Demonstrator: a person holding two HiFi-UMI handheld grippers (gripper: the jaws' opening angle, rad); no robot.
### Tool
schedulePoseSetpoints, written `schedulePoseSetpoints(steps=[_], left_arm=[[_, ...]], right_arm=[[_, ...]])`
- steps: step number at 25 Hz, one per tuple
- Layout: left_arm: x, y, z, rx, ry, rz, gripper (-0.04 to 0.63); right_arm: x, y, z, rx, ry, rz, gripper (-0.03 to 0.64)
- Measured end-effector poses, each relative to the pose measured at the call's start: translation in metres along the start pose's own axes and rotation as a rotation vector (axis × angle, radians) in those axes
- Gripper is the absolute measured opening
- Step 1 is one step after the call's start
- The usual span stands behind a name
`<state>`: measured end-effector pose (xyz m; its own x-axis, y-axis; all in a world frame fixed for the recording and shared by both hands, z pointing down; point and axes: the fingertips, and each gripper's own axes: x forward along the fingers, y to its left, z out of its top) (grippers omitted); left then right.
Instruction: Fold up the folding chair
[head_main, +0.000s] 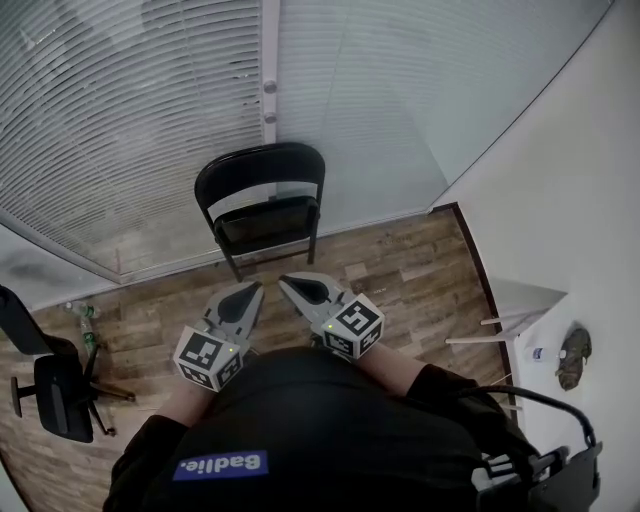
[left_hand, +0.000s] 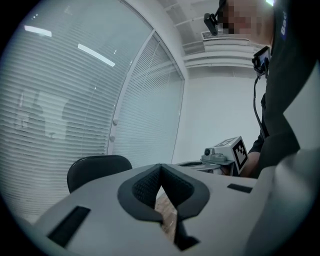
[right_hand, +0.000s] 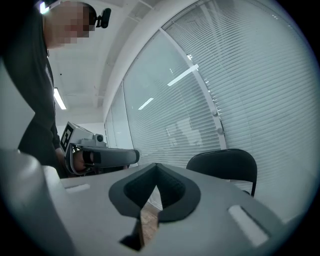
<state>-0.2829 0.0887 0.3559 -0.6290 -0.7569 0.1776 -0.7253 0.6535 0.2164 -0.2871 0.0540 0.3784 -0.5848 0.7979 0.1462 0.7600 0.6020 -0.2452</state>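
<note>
Black folding chair (head_main: 265, 222) upright on wood floor (head_main: 400, 270), backrest toward glass wall (head_main: 150, 120); seat seemingly down, unfolded.

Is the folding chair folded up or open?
Open: the folding chair stands on its legs with the seat down, forward of the backrest.

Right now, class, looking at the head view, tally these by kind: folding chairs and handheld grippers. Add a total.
Black folding chair: 1
Handheld grippers: 2 (left gripper, right gripper)
Total: 3
</note>
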Motion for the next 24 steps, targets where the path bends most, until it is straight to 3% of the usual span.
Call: schedulePoseSetpoints(steps=[24], left_arm=[[0.005, 0.0, -0.003, 0.013, 0.001, -0.008, 0.003]], right_arm=[[0.008, -0.007, 0.001, -0.005, 0.019, -0.017, 0.002]])
